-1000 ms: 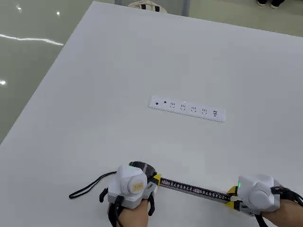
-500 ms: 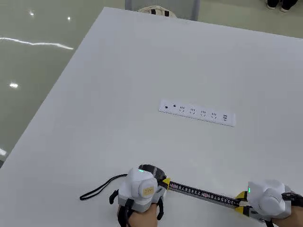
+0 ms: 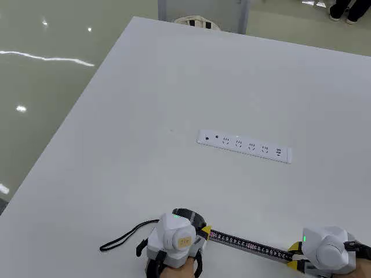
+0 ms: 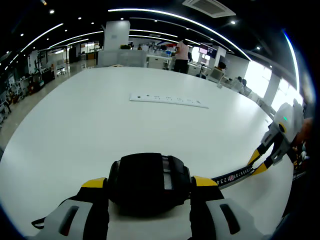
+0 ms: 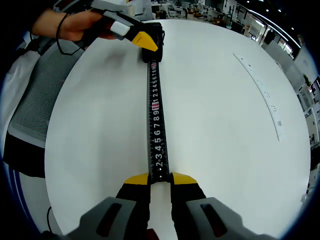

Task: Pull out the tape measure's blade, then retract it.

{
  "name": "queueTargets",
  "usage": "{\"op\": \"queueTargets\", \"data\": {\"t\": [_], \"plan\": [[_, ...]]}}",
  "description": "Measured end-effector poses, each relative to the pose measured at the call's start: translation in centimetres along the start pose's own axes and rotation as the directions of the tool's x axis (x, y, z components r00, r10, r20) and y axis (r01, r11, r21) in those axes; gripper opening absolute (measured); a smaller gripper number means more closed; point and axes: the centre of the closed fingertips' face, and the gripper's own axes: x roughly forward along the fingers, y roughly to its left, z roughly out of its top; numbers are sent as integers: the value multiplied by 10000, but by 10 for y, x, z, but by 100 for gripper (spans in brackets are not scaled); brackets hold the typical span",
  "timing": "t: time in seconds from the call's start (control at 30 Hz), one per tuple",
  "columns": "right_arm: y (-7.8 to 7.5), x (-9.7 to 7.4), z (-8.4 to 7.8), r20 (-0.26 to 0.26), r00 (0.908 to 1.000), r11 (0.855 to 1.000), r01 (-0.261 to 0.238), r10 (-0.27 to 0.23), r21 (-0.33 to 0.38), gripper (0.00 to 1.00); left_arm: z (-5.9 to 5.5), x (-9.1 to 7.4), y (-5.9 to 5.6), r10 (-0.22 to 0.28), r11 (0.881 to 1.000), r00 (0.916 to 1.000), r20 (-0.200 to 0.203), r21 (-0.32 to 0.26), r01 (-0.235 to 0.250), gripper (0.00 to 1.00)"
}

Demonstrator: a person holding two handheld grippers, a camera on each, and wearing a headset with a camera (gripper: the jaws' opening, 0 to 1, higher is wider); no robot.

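The power strip (image 3: pixel 243 146) is the lone obstacle on the middle of the desk (image 3: pixel 145 116), with bare surface on every side of it. Well nearer the person than the strip, the blade (image 3: pixel 249 247) stretches low from the tape measure (image 3: pixel 190 217) in the left gripper (image 4: pixel 149 182) to the right gripper (image 5: pixel 160 179), barring passage; a black strap (image 3: pixel 124 234) lies further left.

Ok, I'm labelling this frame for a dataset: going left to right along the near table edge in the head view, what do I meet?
Black looped wrist strap → white left gripper clamped on the black tape measure case → black numbered blade → white right gripper pinching the blade's end.
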Motion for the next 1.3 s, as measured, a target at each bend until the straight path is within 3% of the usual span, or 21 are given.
{"op": "queueTargets", "data": {"t": [1.3], "plan": [[4,11,32,41,9982,9980,-605,606,-181,14,0,0,-1,-72,9999,10000,24,127,71,63]]}}
